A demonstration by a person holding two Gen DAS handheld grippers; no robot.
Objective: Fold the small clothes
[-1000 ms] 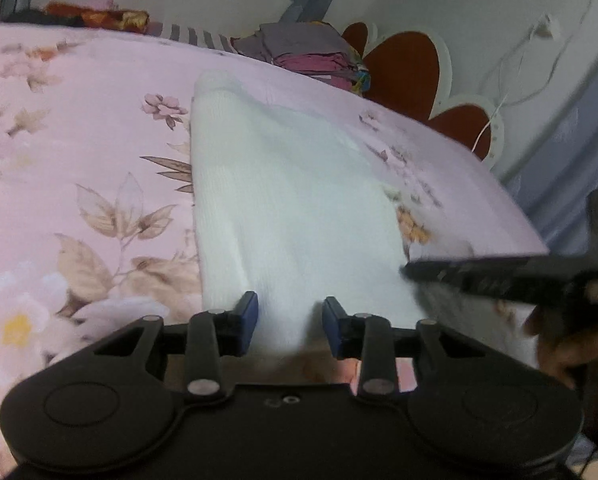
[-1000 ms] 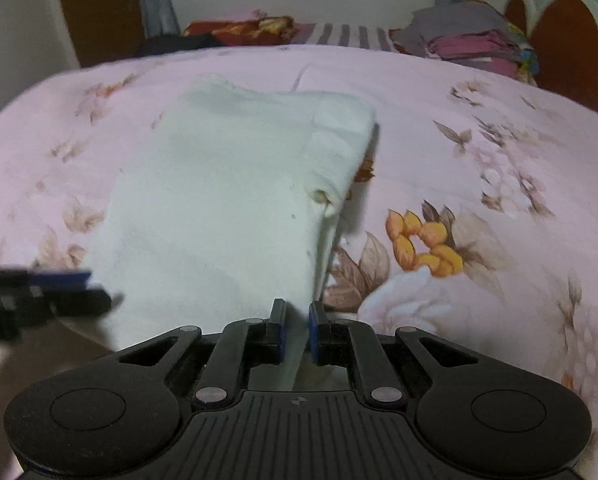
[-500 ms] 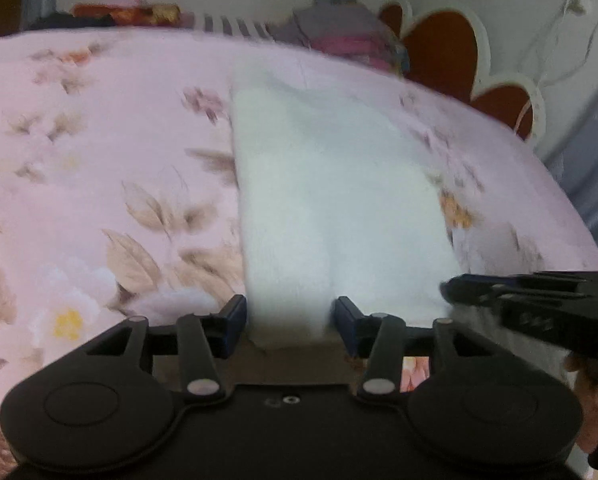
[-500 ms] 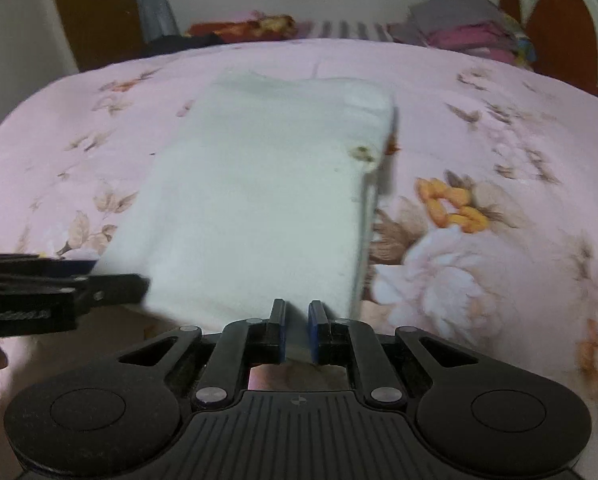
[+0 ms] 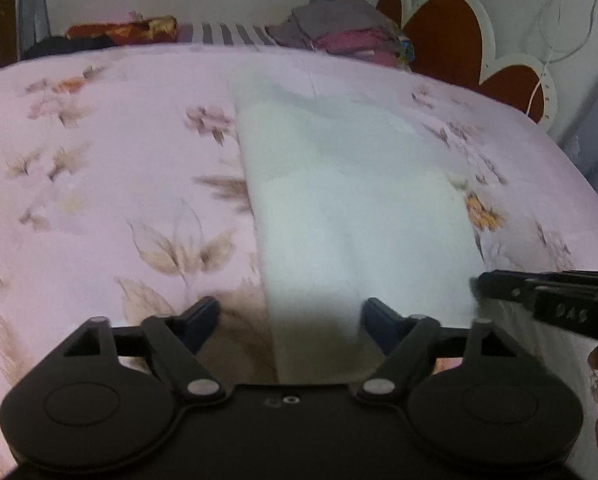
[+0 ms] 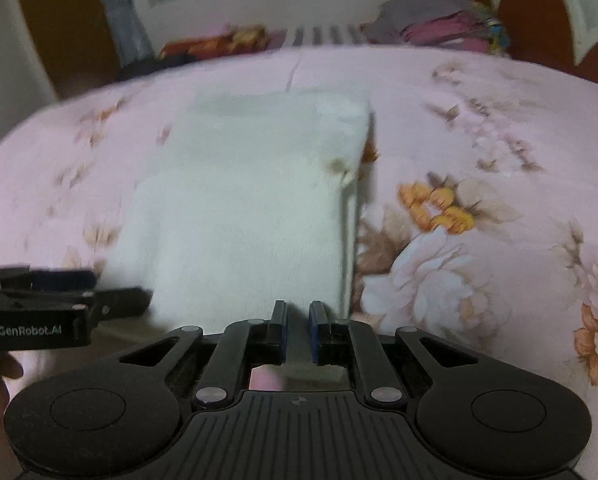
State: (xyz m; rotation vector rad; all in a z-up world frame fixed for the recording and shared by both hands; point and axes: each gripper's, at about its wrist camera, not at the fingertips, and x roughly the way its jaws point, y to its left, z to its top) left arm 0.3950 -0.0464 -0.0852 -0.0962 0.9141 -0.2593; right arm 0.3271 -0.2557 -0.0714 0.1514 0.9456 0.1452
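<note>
With left gripper [image 5: 291,316] fingers now spread off the white cloth [image 6: 251,208], right gripper [image 6: 298,322] clamped on its near edge: fold half released.

garment [image 6: 243,216]: white | bedspread [image 5: 99,168]: pink (floral print)

left gripper [image 5: 291,326] jaws spread wider, releasing garment [image 5: 351,216]

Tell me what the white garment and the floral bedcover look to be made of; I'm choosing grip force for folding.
White garment: looks like a soft knit or fleecy cotton, matte, with a fuzzy surface and thick, rounded folded edges; blur leaves the weave unclear. Floral bedcover: seems a thin woven printed cotton or polyester, smooth with a faint sheen and flat printed flowers.
</note>
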